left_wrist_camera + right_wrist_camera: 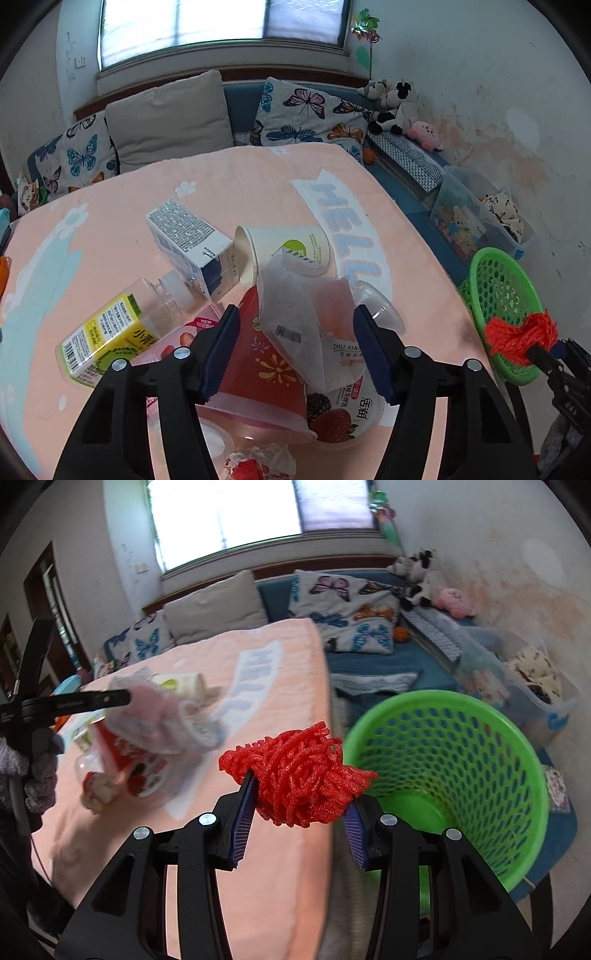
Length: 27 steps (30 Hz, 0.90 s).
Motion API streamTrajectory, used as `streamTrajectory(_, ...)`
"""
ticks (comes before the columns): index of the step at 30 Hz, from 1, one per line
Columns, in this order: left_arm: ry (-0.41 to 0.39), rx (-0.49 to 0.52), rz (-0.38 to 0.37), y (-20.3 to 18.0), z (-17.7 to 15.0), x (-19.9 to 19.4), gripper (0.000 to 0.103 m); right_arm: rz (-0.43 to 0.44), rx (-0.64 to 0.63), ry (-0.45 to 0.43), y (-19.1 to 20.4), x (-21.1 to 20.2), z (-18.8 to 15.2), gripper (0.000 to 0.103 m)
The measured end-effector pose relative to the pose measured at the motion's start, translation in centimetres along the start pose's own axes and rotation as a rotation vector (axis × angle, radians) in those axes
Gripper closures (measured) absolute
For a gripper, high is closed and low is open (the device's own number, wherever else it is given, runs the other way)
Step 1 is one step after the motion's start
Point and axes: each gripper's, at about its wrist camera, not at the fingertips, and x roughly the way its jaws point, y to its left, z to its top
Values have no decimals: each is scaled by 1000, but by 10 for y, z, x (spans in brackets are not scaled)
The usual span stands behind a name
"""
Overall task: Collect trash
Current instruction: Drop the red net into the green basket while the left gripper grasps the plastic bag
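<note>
A heap of trash lies on the pink tablecloth [122, 206]. It includes a white carton [188, 240], a paper cup [280, 247], a clear bottle with a yellow label [110, 332], a red cup [258, 365], a berry yogurt tub [343, 413] and a translucent white wrapper [291, 314]. My left gripper [295, 310] is open, its pads on either side of the wrapper and the red cup. My right gripper [303, 790] is shut on a red foam net bundle [299, 771]. It holds the bundle beside the rim of the green basket [461, 738], past the table's right edge.
A clear plastic cup [380, 310] and a pink strawberry packet [177, 336] lie in the heap. A blue bench with butterfly cushions [306, 110] and soft toys [395, 103] runs behind the table. A clear storage box [480, 218] stands beyond the basket by the wall.
</note>
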Motion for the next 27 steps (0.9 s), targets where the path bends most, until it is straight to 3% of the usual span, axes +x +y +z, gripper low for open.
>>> streamTrajectory(12,-10,21,-43,-10,-4,-2,81,-104,79,2,-54,2,1,58)
streamTrajectory(21,-71,43,-100,-23,-2,-37,95,-171,130,9,-85,1,-4,56)
streamTrajectory(27,-115,91,-157,-49,3,-60,96,-201,167,17,-105,0,-9,48)
